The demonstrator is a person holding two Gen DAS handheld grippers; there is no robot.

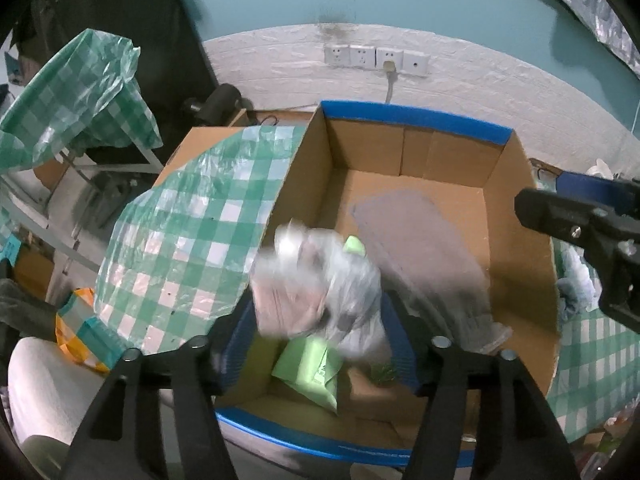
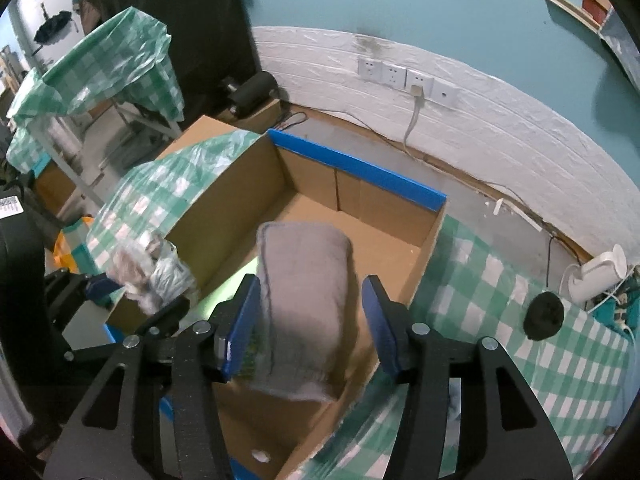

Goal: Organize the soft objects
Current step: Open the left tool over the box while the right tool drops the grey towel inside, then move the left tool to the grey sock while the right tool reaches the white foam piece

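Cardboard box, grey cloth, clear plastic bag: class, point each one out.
cardboard box (image 1: 376,152), left wrist view, inner back wall.
grey cloth (image 2: 304,280), right wrist view, middle.
clear plastic bag (image 1: 320,280), left wrist view, blurred middle.

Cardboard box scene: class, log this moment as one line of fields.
left hand-held gripper: open, clear plastic bag between fingers | right hand-held gripper: open, grey cloth between fingers | both over cardboard box

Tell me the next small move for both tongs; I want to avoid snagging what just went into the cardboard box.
Probably lift both straight up and clear. The left tongs stand open around the blurred plastic bag, and the right tongs are open beside the grey cloth. Both items sit over the cardboard box, apparently released.
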